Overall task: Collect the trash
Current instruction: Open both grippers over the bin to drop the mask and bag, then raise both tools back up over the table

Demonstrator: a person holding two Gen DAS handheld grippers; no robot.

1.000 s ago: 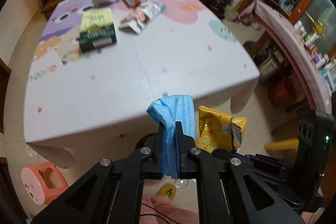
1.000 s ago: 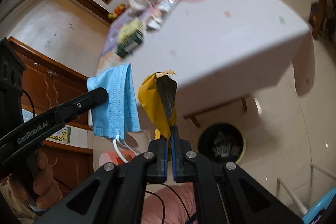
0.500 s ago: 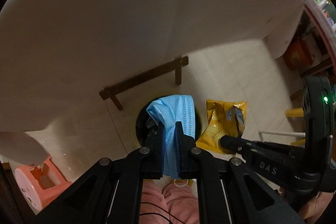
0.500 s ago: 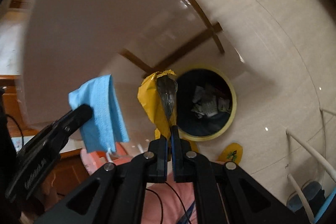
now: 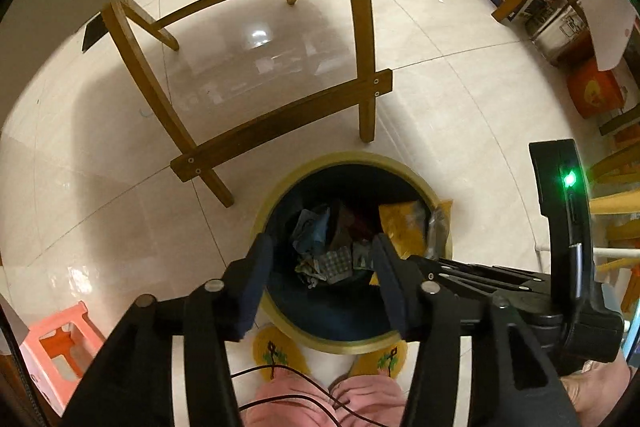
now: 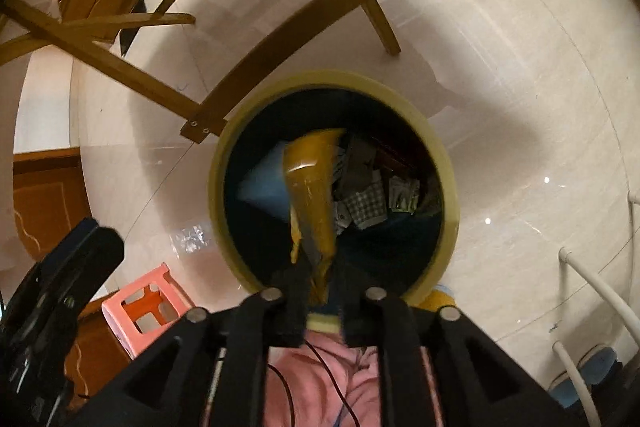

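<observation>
Trash fills the bottom of a round bin (image 5: 280, 323) with a pale yellow-green rim and a dark interior: crumpled wrappers, a scrap of grey checked packaging (image 6: 366, 205) and a small silver foil sachet (image 6: 403, 194) lie in a loose heap. The left gripper (image 5: 322, 269) hangs directly over the bin mouth; its jaws have just been opening and now stand well apart with nothing between them. Inside the bin, a blurred pale-blue pleated shape, apparently the face mask (image 6: 262, 183), lies toward the left wall, free of both tools. The right gripper (image 6: 322, 293) also points down into the bin; its jaws have just been opening and show a narrow gap, and the lower end of the yellow snack bag (image 6: 314, 187) sits in that gap, though whether the pads press on it cannot be told. The bag is glossy, creased film, yellow outside with a dark foil-like strip, and it stretches from the fingertips over the bin opening. Beyond the bin stand the varnished wooden legs and crossbar of a table (image 5: 280, 119) on shiny cream floor tiles (image 5: 460, 87). Left of the bin sits a pink plastic stool (image 6: 144, 307) with cut-out sides. Nearest the bin's rim are pink trouser legs (image 5: 320, 403) and yellow slippers (image 5: 276, 353).
</observation>
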